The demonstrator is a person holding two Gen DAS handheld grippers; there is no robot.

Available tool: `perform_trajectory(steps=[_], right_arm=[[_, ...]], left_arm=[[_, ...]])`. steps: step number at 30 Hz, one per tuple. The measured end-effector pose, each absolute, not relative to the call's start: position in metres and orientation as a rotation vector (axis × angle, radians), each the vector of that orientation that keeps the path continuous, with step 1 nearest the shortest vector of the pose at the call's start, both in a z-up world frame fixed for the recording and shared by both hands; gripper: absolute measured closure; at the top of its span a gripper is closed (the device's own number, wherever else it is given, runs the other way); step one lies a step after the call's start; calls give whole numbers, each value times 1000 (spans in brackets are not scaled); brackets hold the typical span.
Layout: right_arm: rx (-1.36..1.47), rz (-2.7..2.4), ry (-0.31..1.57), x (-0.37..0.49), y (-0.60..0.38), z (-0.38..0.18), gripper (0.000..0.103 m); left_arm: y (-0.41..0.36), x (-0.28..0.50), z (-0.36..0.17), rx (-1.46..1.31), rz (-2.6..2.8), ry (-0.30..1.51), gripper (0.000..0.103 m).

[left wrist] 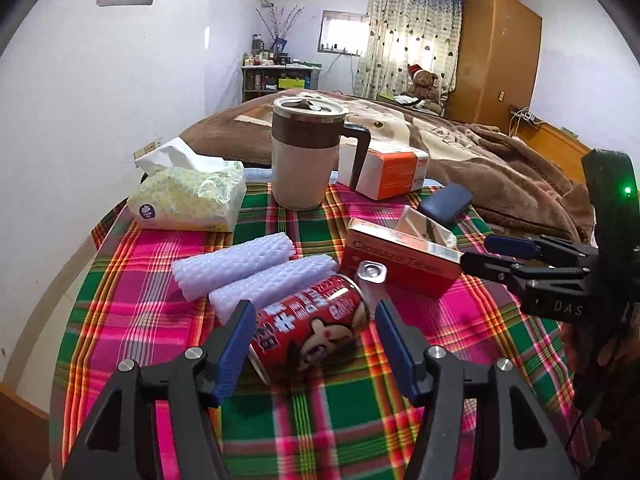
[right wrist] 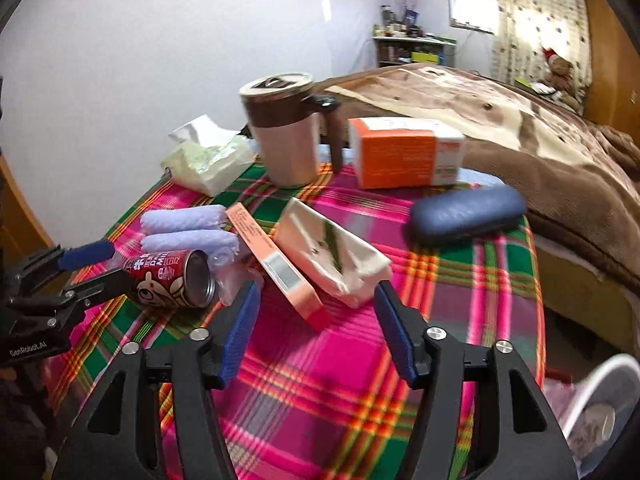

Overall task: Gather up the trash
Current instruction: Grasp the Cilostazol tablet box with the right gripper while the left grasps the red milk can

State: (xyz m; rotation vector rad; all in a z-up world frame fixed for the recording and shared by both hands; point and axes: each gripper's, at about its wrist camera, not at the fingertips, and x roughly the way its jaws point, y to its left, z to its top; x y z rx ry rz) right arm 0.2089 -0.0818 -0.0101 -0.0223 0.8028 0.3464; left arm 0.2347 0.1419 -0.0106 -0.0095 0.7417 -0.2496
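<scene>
Plaid-covered surface (left wrist: 120,300) is carrying a red can (left wrist: 316,320) lying low in frame; both grippers' fingers are standing open, gripping nothing.

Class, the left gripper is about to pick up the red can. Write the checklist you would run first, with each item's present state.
1. Left gripper jaws open: ok.
2. Red can lies between the fingers: ok.
3. Pads pressing on the can: not ok, gaps show.
4. Right gripper clear of the can: ok.
5. Foam sleeves beside the can may get caught: cannot tell.
6. Bin within reach: cannot tell.
</scene>
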Motion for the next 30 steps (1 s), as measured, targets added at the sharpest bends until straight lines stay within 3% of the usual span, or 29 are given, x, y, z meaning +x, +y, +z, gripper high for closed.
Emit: perform_trajectory(steps=[25,29,30], right_arm=[[-93,441,908,246,-51,-29,36],[-76,448,917,246,-55,-30,57],[-65,453,923,246,-56,-30,58]], left_arm=[[137,262,-47,30,-360,910,38],[130,260,-50,4,-390,956,38],[127,259,-51,7,-396,967,38]])
